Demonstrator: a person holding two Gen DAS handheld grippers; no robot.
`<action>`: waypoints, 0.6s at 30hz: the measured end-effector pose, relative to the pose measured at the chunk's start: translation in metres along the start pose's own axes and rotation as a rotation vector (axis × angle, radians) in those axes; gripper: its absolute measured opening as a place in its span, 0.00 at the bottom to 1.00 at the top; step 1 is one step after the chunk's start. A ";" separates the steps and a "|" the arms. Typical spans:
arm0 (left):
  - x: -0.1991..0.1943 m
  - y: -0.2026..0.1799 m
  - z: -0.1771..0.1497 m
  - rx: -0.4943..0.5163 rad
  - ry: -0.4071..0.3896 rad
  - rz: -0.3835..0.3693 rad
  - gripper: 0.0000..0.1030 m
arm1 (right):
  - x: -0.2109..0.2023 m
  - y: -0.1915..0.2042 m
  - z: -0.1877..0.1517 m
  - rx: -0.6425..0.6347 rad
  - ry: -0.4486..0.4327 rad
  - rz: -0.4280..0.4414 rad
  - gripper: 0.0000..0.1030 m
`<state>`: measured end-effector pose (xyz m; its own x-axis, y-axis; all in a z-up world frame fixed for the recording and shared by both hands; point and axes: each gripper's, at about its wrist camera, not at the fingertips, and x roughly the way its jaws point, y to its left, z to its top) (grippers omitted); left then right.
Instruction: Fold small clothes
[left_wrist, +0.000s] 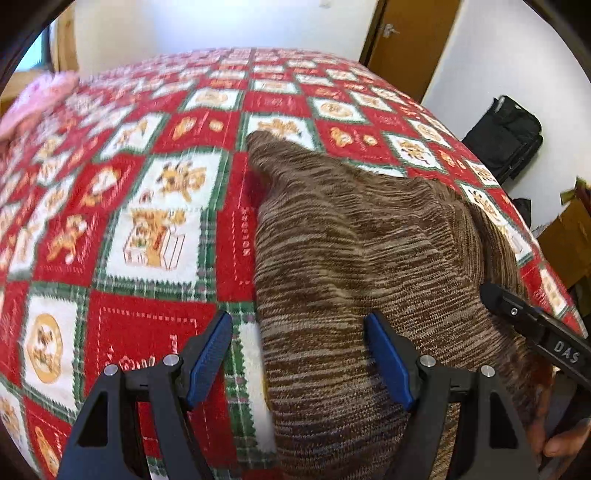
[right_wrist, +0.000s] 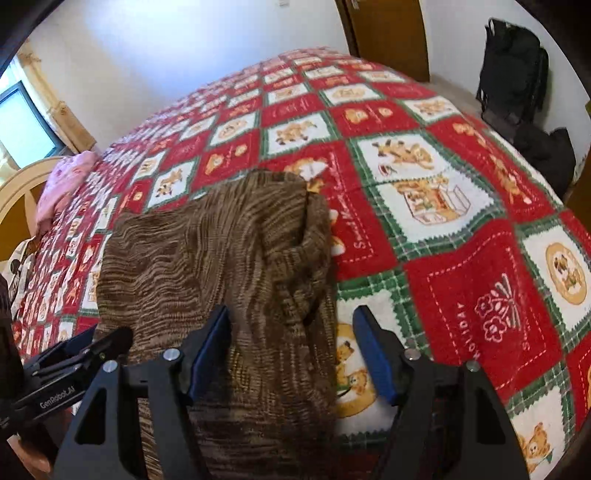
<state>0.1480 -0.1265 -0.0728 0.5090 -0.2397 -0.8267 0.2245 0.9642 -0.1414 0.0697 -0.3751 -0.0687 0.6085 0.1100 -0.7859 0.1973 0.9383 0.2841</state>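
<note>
**Sweater on the bed, both grippers spread and empty**

Knitwear fills the lower middle of both views: a brown marled sweater lies on the bed's red, white and green holiday blanket, bunched rather than flat, with a ridge running up its right side in the left wrist view. In the right wrist view the same sweater shows a rolled collar or cuff opening towards centre frame.

The left hand-held gripper is spread wide, one blue pad over the blanket and the other over the knit, pinching nothing. The right hand-held gripper is likewise spread, straddling the sweater's right edge, with nothing between its pads. Whether either touches the cloth cannot be told. Each gripper shows at the lower edge of the other's view.

Judged from this, the fold has barely begun. The likely trouble is the bunching: closing on the ridge could catch several layers at once, so the garment lifts as a lump and folds crooked. The loose knit may also stretch or slip from a shallow pinch, and a grip set too low could snag the fleecy blanket with the sweater. A pink cloth sits well apart at upper left.
</note>
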 end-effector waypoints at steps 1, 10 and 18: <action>0.001 -0.002 0.000 0.012 -0.005 0.001 0.73 | -0.001 0.001 0.000 -0.009 0.009 0.014 0.68; 0.000 -0.007 -0.004 0.002 -0.063 -0.041 0.49 | 0.006 0.015 -0.003 -0.063 0.044 0.093 0.40; -0.007 -0.010 0.006 0.001 -0.063 -0.031 0.25 | -0.003 0.025 -0.005 -0.055 -0.008 0.036 0.29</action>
<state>0.1477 -0.1349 -0.0622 0.5533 -0.2767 -0.7857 0.2421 0.9559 -0.1661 0.0693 -0.3502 -0.0617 0.6205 0.1421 -0.7712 0.1327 0.9502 0.2819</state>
